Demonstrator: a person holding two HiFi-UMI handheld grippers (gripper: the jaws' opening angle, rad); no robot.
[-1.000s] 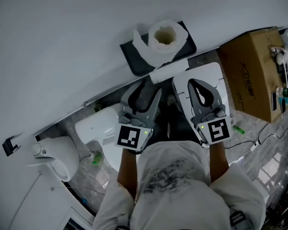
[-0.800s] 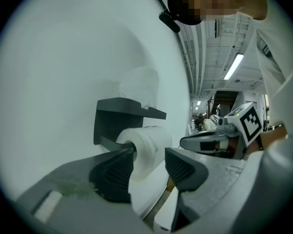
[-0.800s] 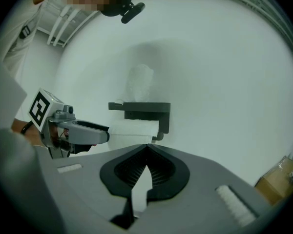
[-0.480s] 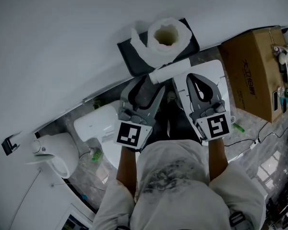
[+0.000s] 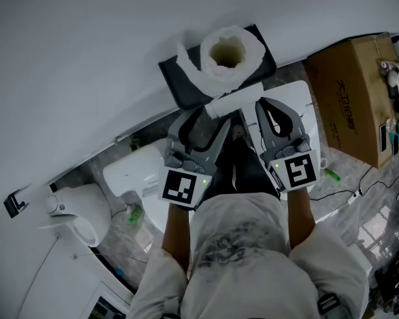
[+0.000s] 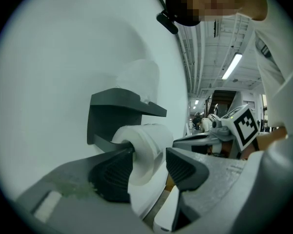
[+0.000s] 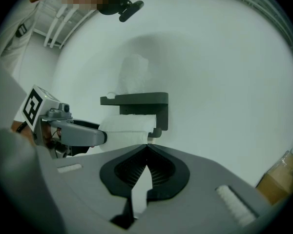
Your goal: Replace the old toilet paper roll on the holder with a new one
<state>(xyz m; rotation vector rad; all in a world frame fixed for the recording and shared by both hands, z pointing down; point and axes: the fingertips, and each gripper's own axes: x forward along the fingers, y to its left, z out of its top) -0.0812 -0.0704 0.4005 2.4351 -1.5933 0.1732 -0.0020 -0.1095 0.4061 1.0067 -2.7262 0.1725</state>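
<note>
A smooth, matt white wall point(image 5: 86, 58) fills the far side of your head view. Below it is grey marbled floor point(image 5: 359, 198), with a glossy white toilet point(image 5: 126, 175) to the left. On the right stands a brown cardboard box point(image 5: 349, 98). Its side has dark printed lettering too small to read.

Your left tool point(image 5: 205, 117) is grey moulded plastic with black ribbed pads. Its jaws have just been opening and now stand wide apart. The thin white paper roll point(image 6: 149, 135) on the holder lies between them, and they are not clamped on it. In the left gripper view the left pad sits right at the roll's end by the holder's arm, though I cannot tell whether it touches. The right pad is clearly apart from the paper.

Your right tool point(image 5: 261, 102) is just to the right of the left one. Its jaws are closed tip to tip on nothing, and it points at the right end of the same roll.

The dark grey wall holder point(image 5: 179, 78) has a flat shelf on top and a bar beneath. That bar carries the thin roll, which lies level and parallel to the wall. A full, soft white paper roll point(image 5: 227, 48) stands upright on the shelf, its hollow core facing up and a loose sheet hanging at its left. Each tool carries a cube with black-and-white square markers point(image 5: 183, 188), patterns only, no words.
</note>
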